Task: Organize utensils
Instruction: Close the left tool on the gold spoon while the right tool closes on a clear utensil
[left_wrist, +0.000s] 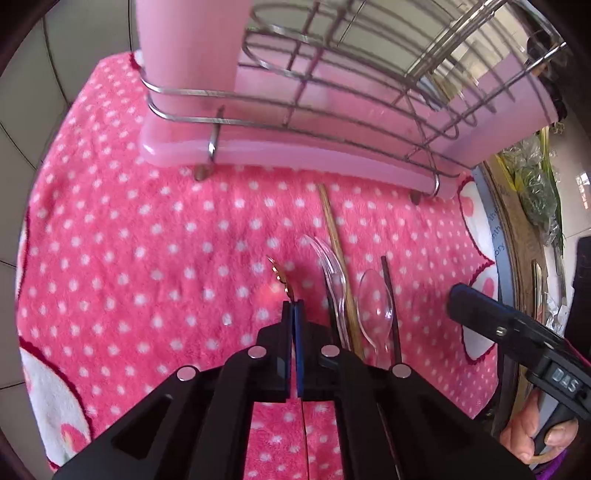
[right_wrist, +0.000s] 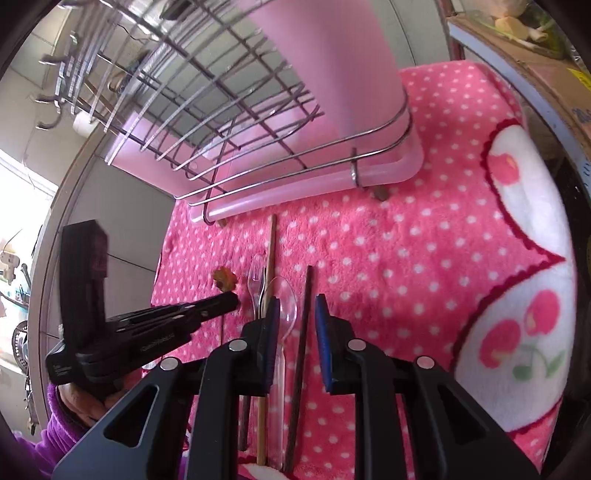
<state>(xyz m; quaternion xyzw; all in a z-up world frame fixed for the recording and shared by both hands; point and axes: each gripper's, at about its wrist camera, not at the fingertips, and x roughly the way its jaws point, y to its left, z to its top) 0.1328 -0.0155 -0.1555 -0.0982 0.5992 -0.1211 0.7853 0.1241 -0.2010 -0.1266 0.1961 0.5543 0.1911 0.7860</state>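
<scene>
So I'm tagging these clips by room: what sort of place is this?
Most likely a home kitchen corner. A wire dish rack on a pink drip tray stands on a pink polka-dot towel, with clear plastic spoons and chopsticks laid out, and tiled walls behind.

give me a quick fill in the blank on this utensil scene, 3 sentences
1. The left tool is shut on a small ____-coloured utensil.
2. The right tool is ____, with the dark chopstick between its fingers.
3. The utensils lie on a pink blanket patterned with white ____.

Missing words: gold; open; dots
</scene>
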